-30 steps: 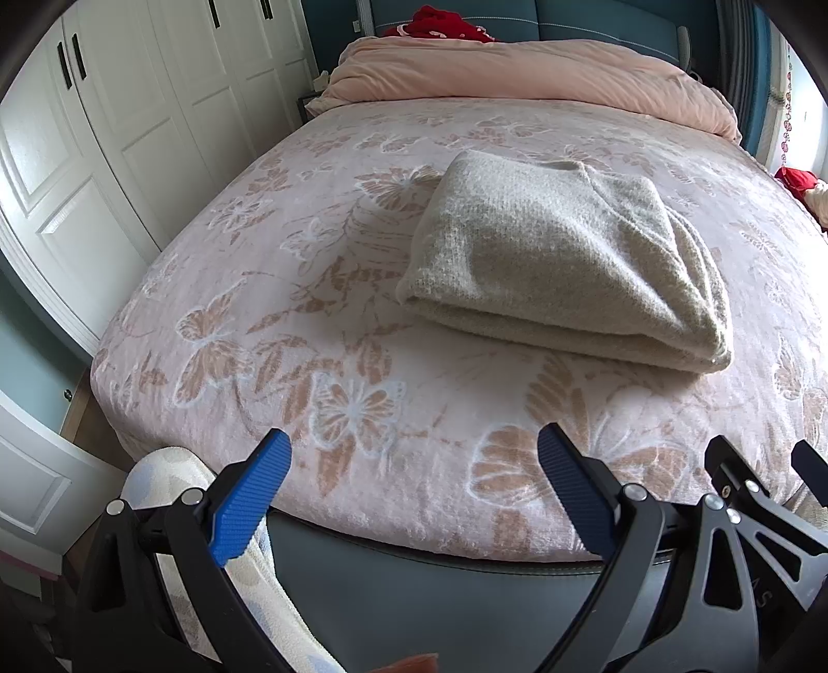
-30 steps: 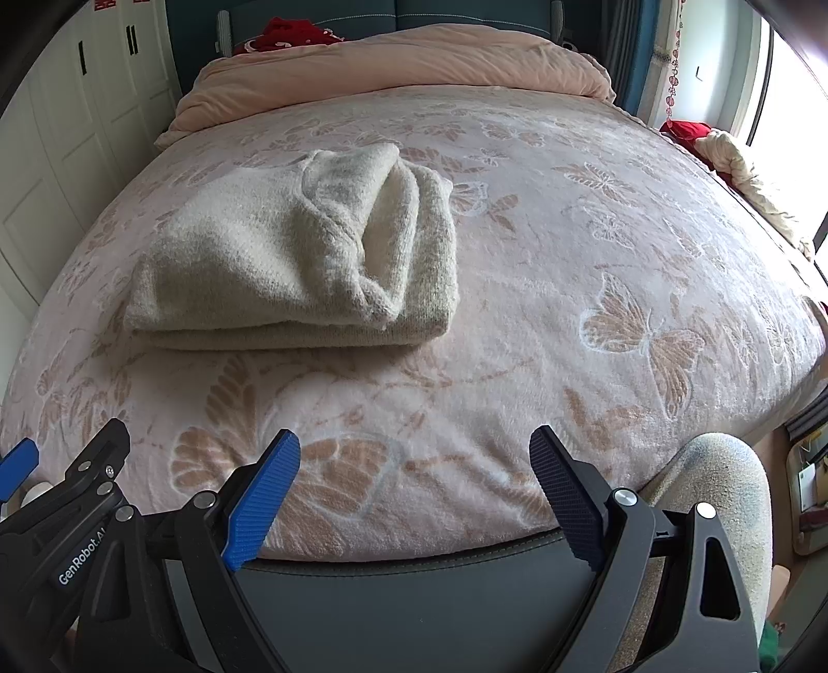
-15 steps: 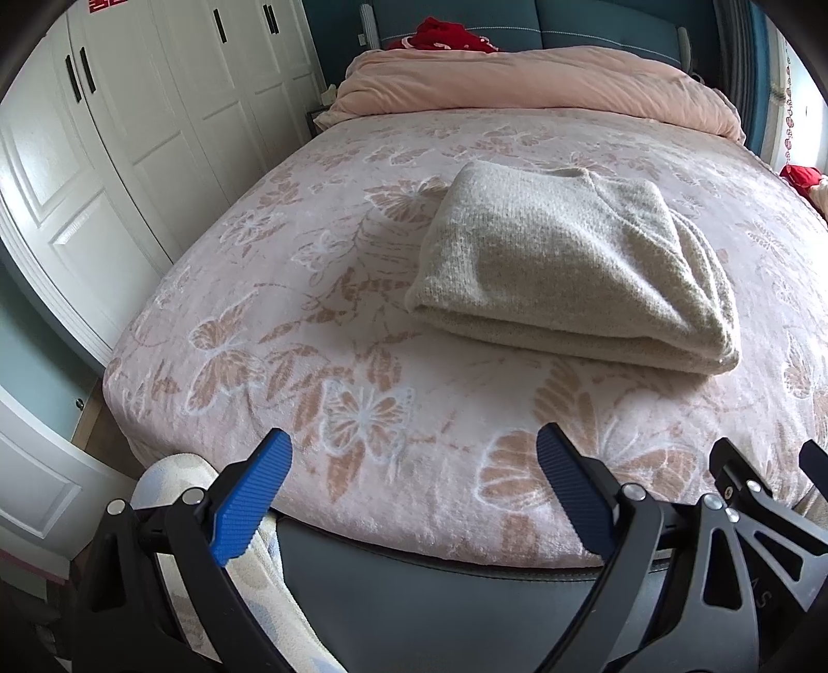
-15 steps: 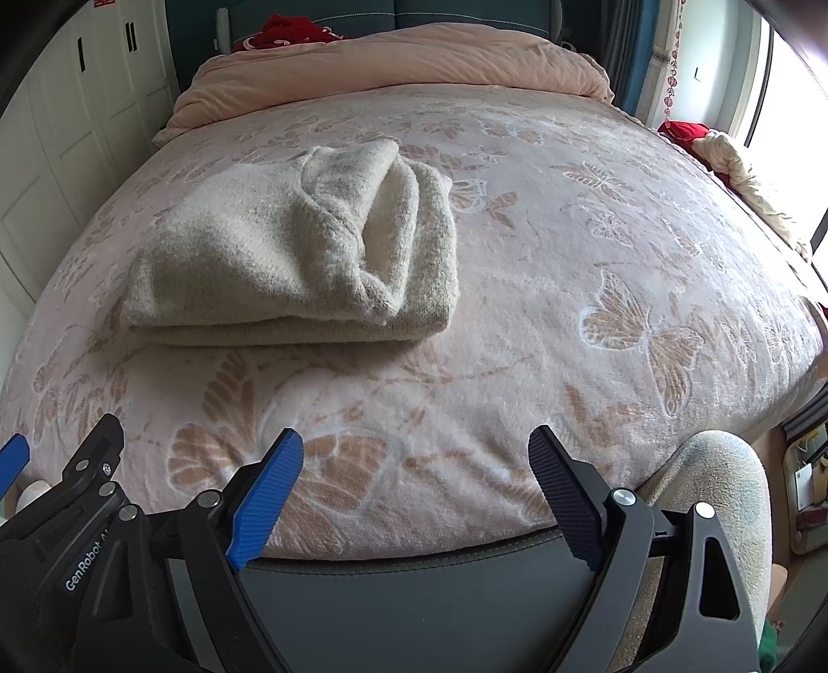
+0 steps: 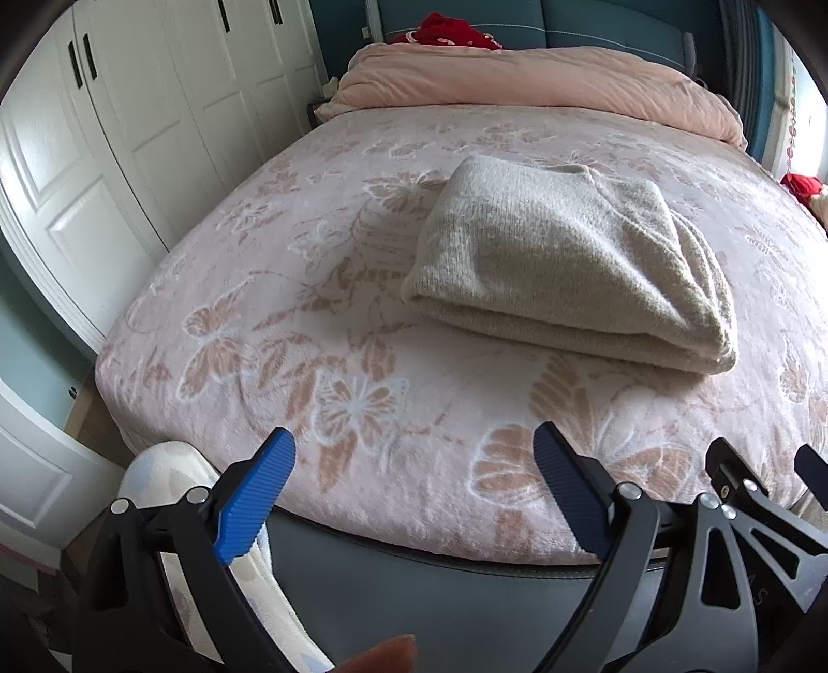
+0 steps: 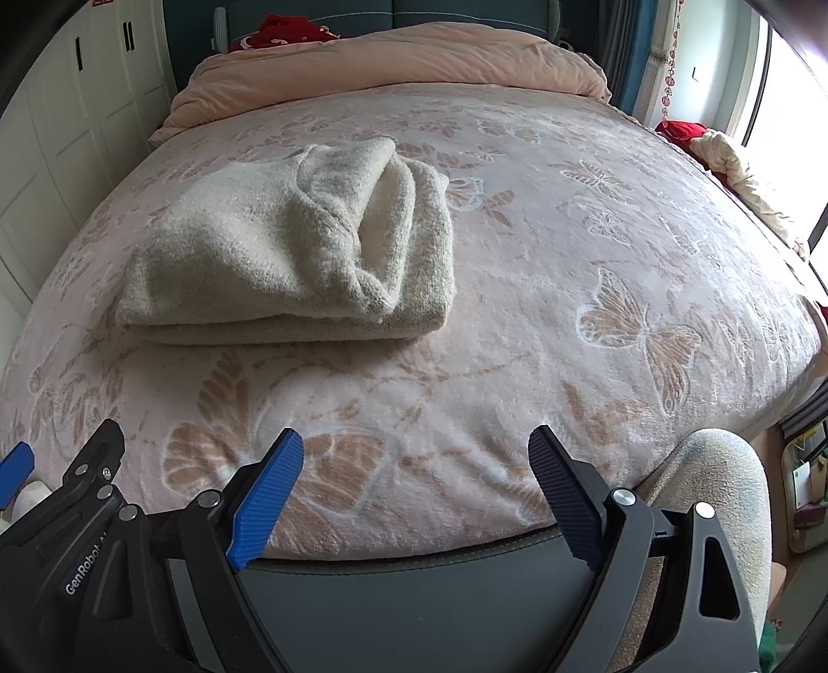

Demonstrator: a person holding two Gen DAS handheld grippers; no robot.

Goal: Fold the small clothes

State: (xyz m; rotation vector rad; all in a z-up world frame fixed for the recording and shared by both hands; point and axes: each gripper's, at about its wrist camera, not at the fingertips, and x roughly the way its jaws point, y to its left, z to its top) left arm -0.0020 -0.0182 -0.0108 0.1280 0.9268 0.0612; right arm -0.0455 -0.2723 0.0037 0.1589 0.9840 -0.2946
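Cream sweater lies folded, unmoved as before.

Both tongs agape, empty, side by side

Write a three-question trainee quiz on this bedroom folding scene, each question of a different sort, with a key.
1. True or false: the cream sweater lies folded on the butterfly blanket.
2. Multiple choice: the right gripper is A) shut on the sweater, B) open with nothing between its fingers, C) shut on the blanket.
3. Short answer: what lies bunched at the head of the bed?

Key
1. True.
2. B; the left gripper is open and empty too.
3. A pink duvet, with a red garment behind it.
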